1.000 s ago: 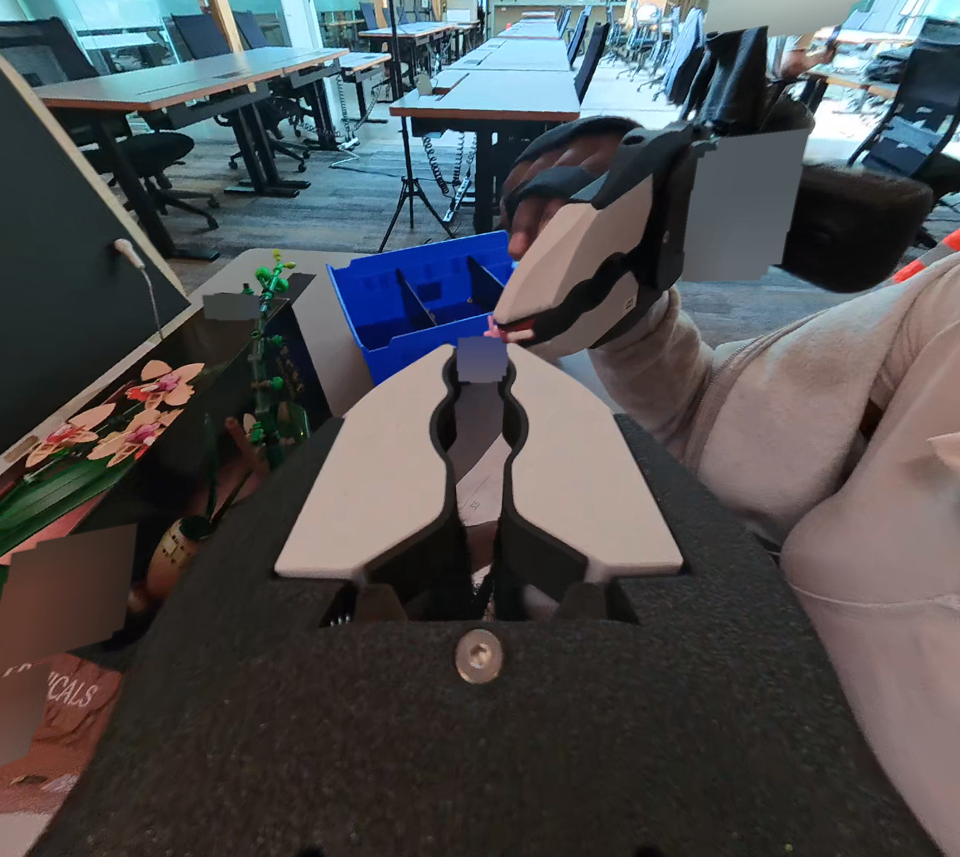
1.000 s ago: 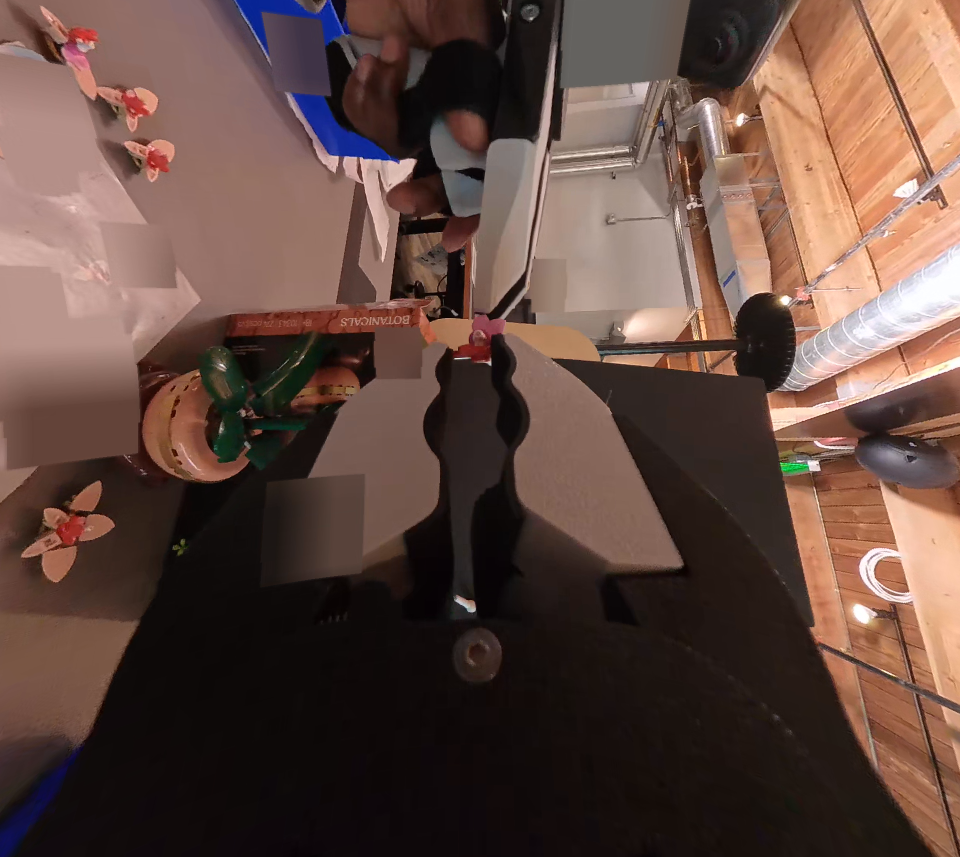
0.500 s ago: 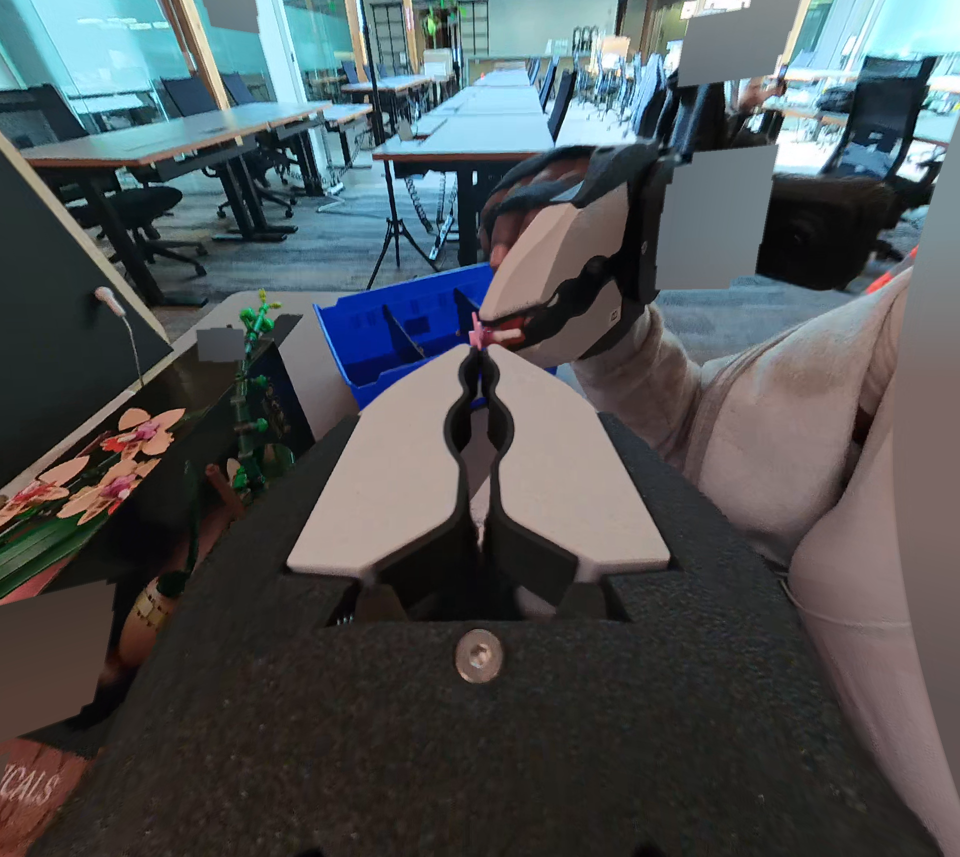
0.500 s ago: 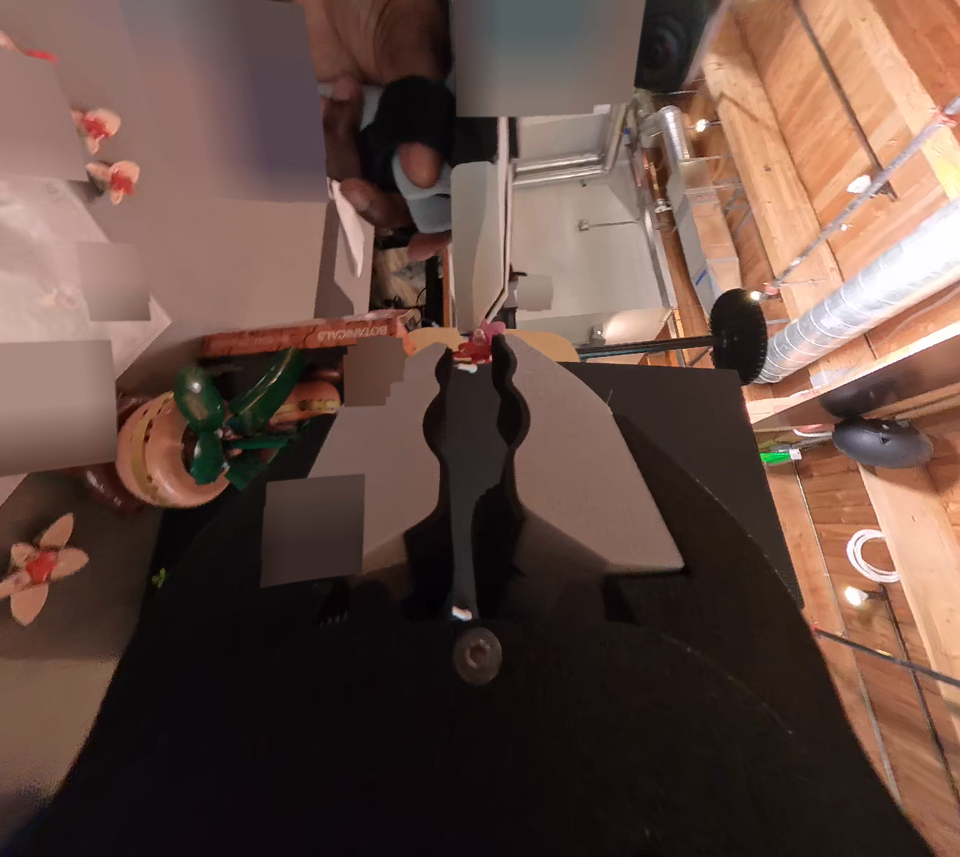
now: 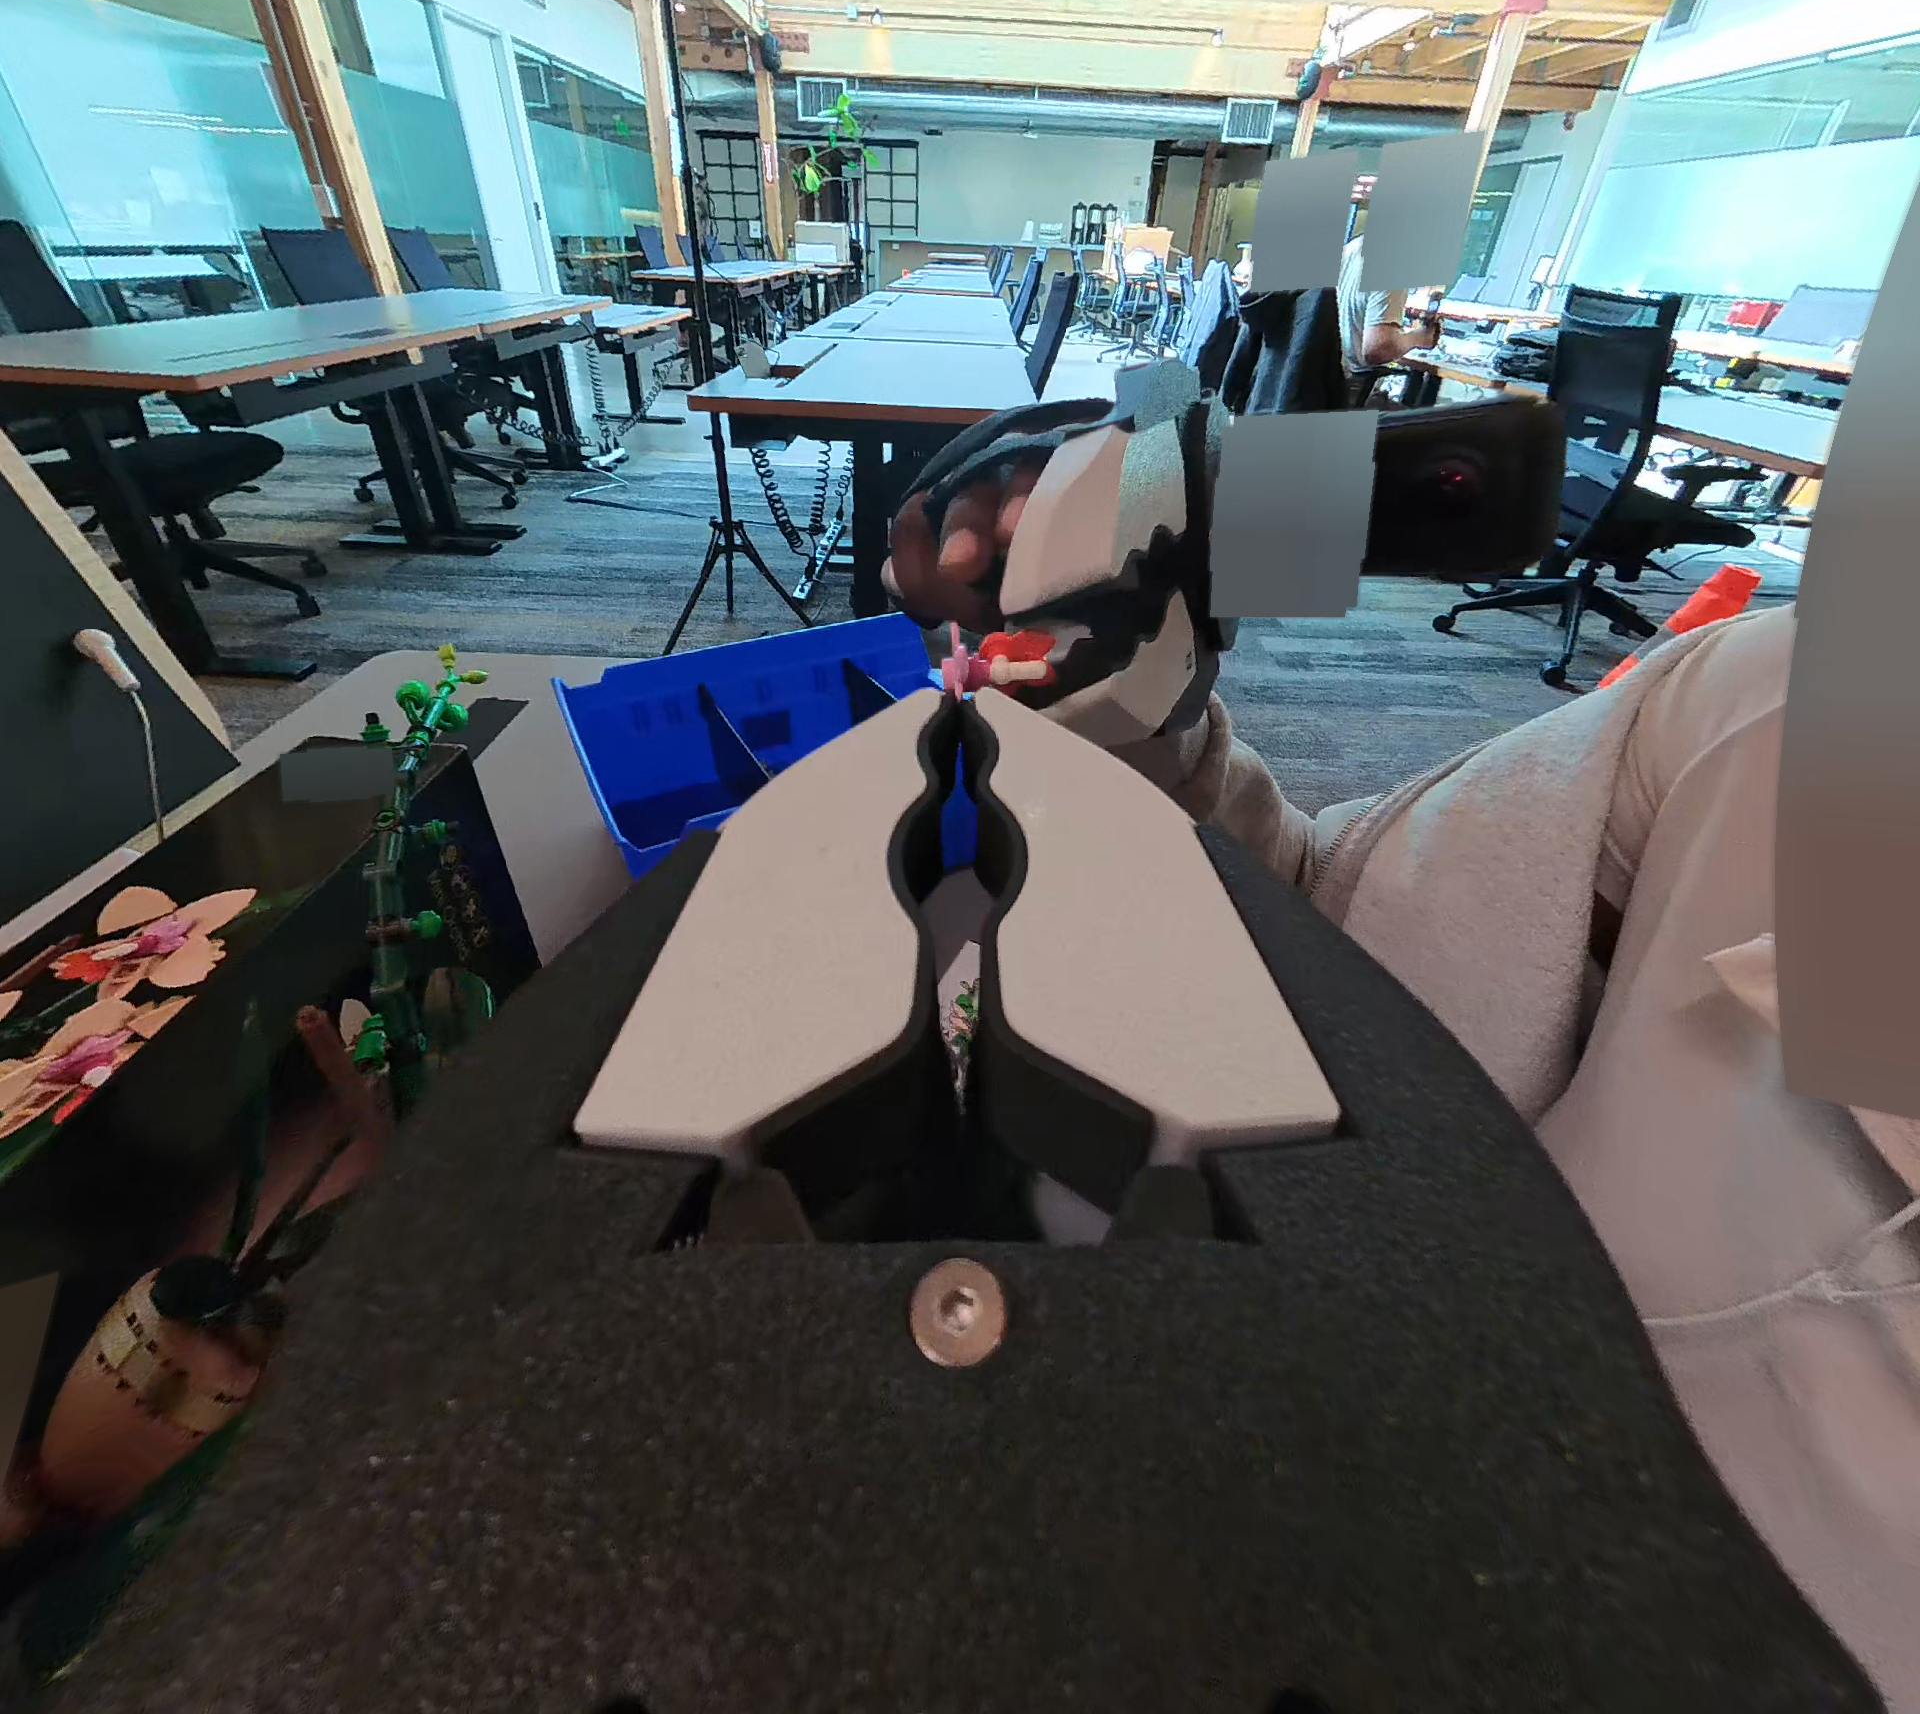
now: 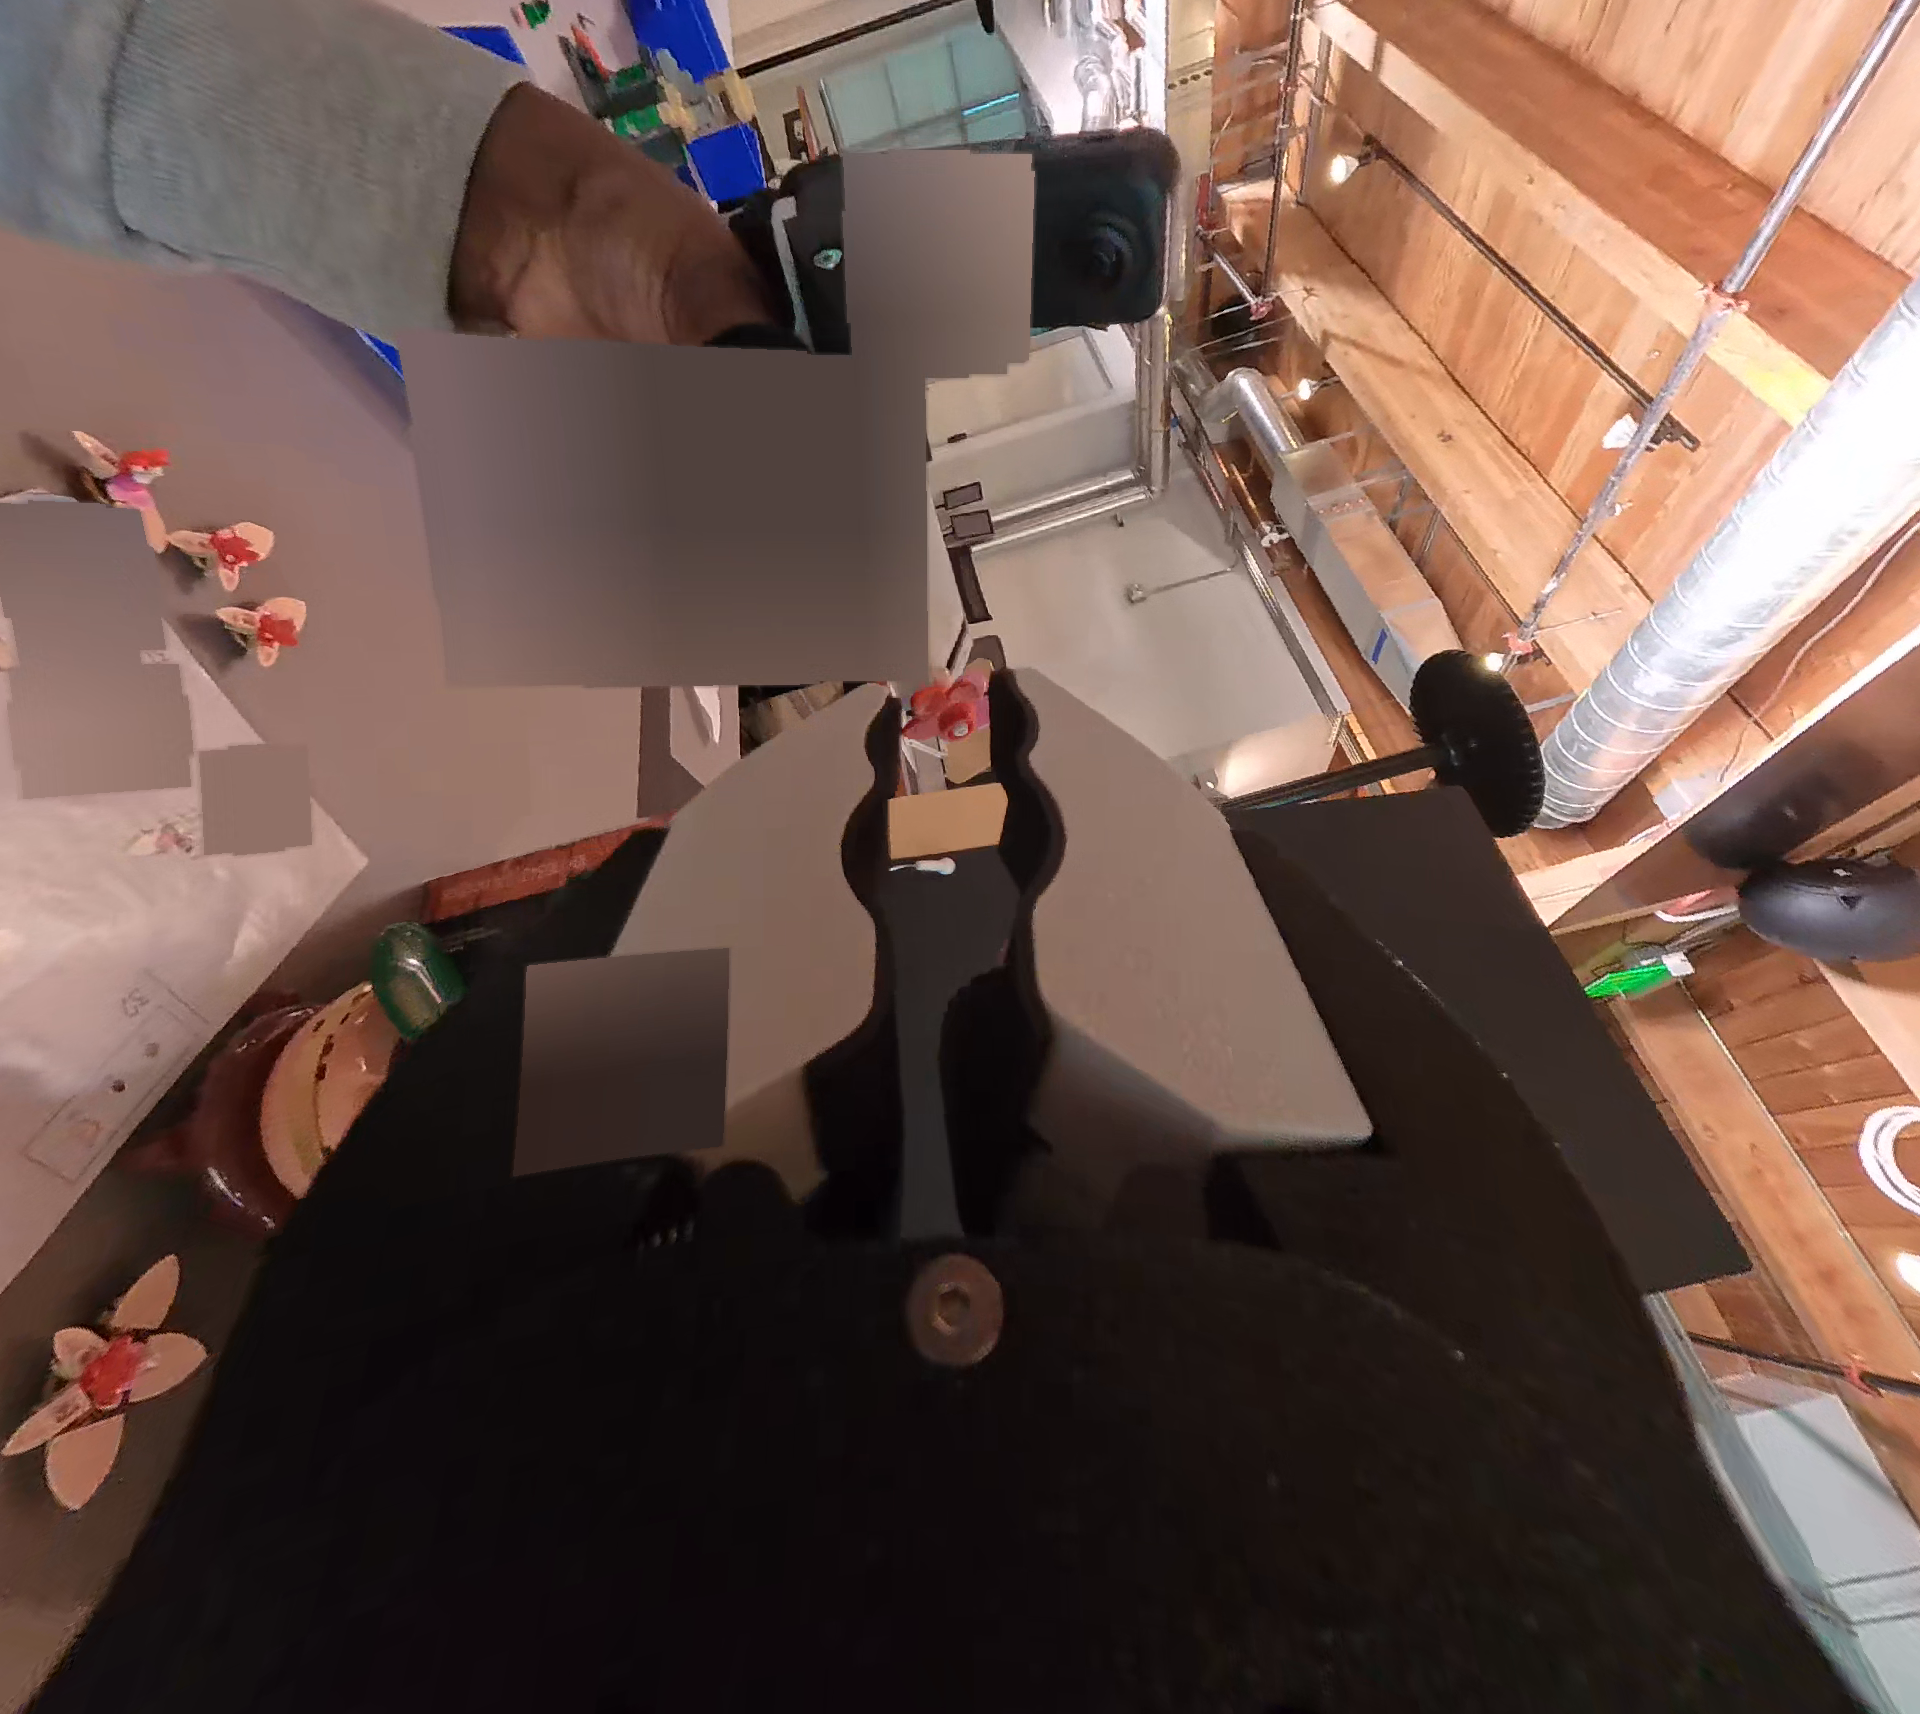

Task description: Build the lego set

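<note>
A small red-and-pink lego flower piece [image 6: 943,708] sits between the tips of my right gripper [image 6: 940,714], which is shut on it. In the left wrist view the same piece [image 5: 1008,651] shows in the right gripper [image 5: 1081,584], with its pink end [image 5: 954,665] right at the tips of my left gripper [image 5: 957,700]. The left jaws are closed together on that pink end. The green orchid stem [image 5: 400,843] stands in its ribbed pot [image 5: 156,1373] at the left. The left gripper is mostly behind a blurred patch in the right wrist view.
A blue divided bin [image 5: 727,729] lies just beyond the left gripper. The set's box [image 5: 125,968] leans at the left. Finished flowers [image 6: 234,547] [image 6: 99,1373] lie on the grey table [image 6: 343,781], beside a paper sheet [image 6: 125,937] and the pot [image 6: 301,1103]. Only a small space, under 4 cm, lies between the two pairs of fingers.
My left jaws have closed from clearly apart to together at the pink end. Both grippers have tilted upward, and the right gripper has turned while holding the piece.
</note>
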The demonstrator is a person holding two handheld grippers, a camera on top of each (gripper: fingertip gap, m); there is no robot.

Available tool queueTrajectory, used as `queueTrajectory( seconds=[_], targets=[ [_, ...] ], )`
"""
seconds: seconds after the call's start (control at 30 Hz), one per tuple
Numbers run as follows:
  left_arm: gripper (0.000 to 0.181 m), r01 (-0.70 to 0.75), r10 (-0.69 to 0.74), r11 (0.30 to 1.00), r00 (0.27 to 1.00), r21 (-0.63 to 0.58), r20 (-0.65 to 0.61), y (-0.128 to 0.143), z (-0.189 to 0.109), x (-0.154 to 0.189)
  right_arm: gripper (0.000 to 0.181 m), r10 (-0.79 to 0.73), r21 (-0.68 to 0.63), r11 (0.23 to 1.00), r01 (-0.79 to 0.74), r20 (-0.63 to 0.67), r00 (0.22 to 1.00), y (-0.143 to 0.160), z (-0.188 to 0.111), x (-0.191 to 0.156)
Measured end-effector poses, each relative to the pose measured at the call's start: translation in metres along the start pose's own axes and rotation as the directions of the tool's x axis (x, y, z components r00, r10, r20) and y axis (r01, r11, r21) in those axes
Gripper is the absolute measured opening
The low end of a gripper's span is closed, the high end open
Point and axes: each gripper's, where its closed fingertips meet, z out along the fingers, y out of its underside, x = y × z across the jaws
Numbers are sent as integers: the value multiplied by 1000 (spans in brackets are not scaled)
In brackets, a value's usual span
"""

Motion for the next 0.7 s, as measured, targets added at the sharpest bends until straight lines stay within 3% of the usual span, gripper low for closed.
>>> queueTrajectory(
  seconds=[0.03, 0.27, 0.43, 0.7],
  targets=[
    [0, 3, -3, 1000, 1000, -2, -3, 1, 1, 0, 16, -9, -4, 1000, 9, 1, 1000, 1, 1, -1],
    [1, 2, -2, 1000, 1000, 0, -22, 0, 1, 3, 12, 12, 20, 1000, -13, 12, 1000, 1, 0, -1],
    [14, -19, 19, 1000, 1000, 8, -17, -4, 0, 5, 11, 43, 41, 998, -44, 24, 999, 2, -3, 0],
    [5, -73, 73, 997, 997, 9, -18, -4, 2, 8, 10, 37, 55, 998, -39, 40, 998, -2, -3, -3]
  ],
)
